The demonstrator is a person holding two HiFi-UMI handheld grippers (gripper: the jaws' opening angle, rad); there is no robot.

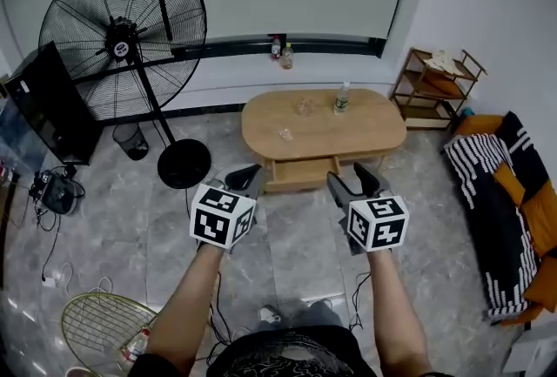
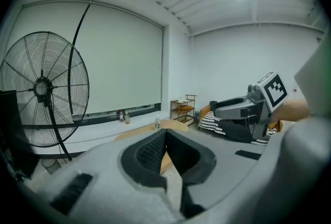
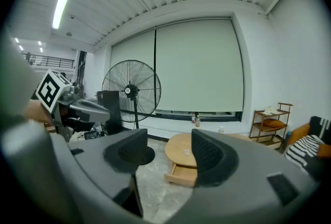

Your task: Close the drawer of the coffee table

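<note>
Left gripper point(image 2: 165, 134) fingers point(image 2: 147, 154) clenched empty, right gripper point(image 3: 167, 148) fingers point(image 3: 209, 154) released; I should push the open drawer point(image 1: 300, 176) front squarely inward.

The worktop point(image 1: 374, 130) and its drawer point(image 1: 300, 175) are smooth, light wood. The floor point(image 1: 287, 249) is shiny grey stone. The fan point(image 1: 87, 18) is thin black metal wire.

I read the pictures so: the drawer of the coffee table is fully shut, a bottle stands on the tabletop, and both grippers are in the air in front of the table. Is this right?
Not fully. The drawer is open, pulled out from the front of the coffee table; the right gripper view shows it plainly. The bottle does stand on the tabletop, and the rest is as you wrote it.
</note>
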